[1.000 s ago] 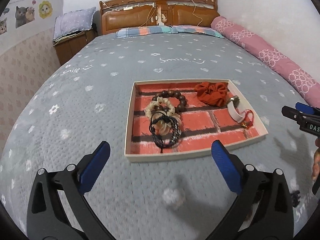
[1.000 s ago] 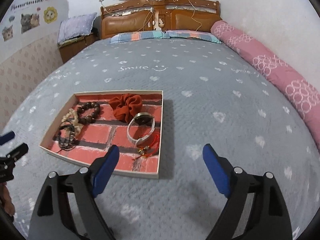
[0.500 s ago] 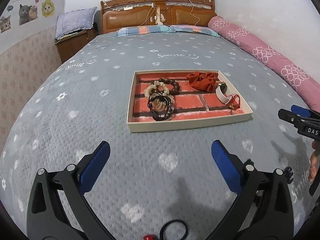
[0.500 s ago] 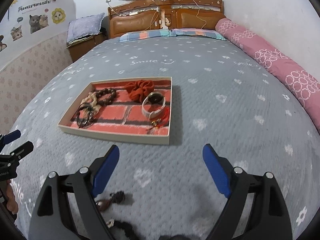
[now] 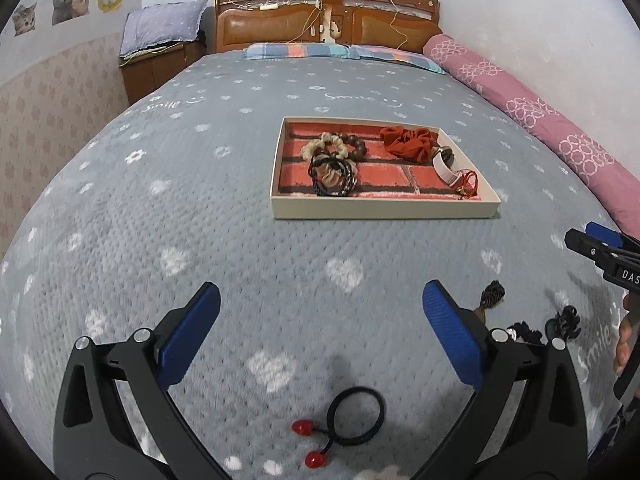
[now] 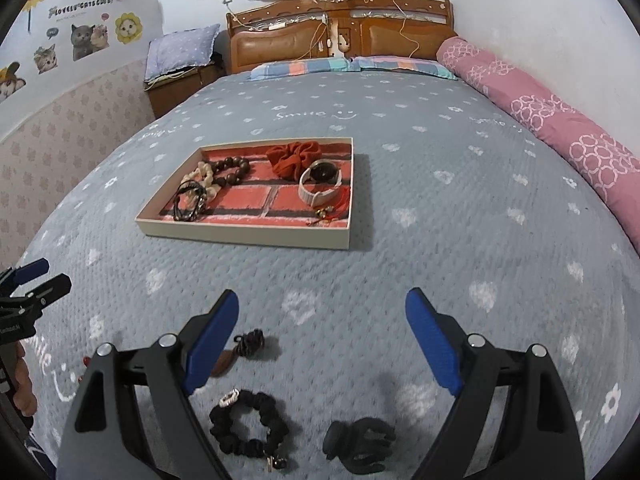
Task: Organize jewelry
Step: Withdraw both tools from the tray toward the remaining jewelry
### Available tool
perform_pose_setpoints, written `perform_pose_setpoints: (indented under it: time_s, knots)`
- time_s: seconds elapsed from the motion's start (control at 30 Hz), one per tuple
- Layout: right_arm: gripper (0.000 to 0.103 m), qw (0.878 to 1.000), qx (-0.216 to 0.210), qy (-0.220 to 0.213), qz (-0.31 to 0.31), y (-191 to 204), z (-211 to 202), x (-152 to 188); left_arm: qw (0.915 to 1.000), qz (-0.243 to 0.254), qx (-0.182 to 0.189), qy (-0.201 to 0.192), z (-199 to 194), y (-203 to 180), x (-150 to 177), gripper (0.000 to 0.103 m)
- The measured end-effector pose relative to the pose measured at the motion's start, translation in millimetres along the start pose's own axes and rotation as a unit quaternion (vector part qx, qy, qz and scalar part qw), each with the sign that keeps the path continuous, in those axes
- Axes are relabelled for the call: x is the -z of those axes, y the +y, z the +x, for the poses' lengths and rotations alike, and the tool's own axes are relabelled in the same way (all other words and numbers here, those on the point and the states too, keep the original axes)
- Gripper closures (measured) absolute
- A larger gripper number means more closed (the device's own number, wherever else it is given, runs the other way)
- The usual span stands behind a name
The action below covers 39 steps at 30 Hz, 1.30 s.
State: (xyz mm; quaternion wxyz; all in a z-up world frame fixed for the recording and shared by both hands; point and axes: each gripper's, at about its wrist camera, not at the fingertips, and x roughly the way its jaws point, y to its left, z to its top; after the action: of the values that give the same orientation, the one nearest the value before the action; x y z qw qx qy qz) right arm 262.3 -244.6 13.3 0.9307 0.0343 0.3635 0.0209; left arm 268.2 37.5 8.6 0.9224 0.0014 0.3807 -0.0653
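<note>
A shallow tray (image 5: 380, 212) (image 6: 244, 236) with a red brick-print floor lies on the grey bedspread. It holds a red scrunchie (image 5: 406, 142) (image 6: 294, 156), bead bracelets (image 5: 340, 146) (image 6: 230, 168), black cords (image 5: 332, 176) and a white-strapped watch (image 6: 320, 184). Loose on the bedspread near me are a black hair tie with red hearts (image 5: 356, 410), a black scrunchie (image 6: 248, 424), a black claw clip (image 6: 360, 444) and a dark brown tassel piece (image 6: 244, 346). My left gripper (image 5: 320, 320) and right gripper (image 6: 322, 324) are both open and empty, well short of the tray.
A pink bolster (image 5: 532, 120) runs along the bed's right side. Pillows and a wooden headboard (image 5: 324, 26) are at the far end. A wooden nightstand (image 5: 152, 68) stands at the far left.
Both grippers have pulled back from the tray toward the near edge of the bed. The loose hair tie, scrunchie, claw clip and tassel piece have come into view.
</note>
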Motion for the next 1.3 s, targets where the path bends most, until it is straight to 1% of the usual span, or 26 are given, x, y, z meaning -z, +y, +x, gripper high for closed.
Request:
perform_pose_setpoints:
  time_s: [0.13,0.33,0.63,0.73,0.87,1.03,1.2,1.3]
  knots:
    - [0.019,1.000,-0.005,-0.004,-0.005,5,-3,11,1.0000,-0.002,0.002,0.001,-2,3,12,0.005]
    - [0.019,1.000,0.001,-0.006,-0.023,11,-4,27,1.0000,-0.005,0.006,0.002,-4,4,27,0.005]
    - [0.020,0.999,0.014,-0.037,-0.027,6,-24,38,0.9999,-0.008,0.006,-0.004,-10,8,44,0.006]
    - [0.020,0.999,0.023,-0.038,-0.028,2,-28,42,1.0000,-0.007,0.000,-0.004,-10,10,50,0.006]
    - [0.020,0.999,0.027,-0.034,-0.019,-7,-27,47,0.9999,-0.012,0.005,-0.001,-8,13,57,0.006]
    - [0.020,0.999,0.032,-0.026,-0.012,-14,-22,52,0.9998,-0.017,0.008,0.004,-3,18,62,0.010]
    - [0.020,0.998,0.042,-0.031,-0.017,-13,-23,56,0.9997,-0.020,0.011,0.004,-3,22,65,0.010]
    - [0.020,0.999,0.033,-0.032,-0.020,-8,-25,57,0.9998,-0.017,0.013,0.004,-2,21,67,0.010]
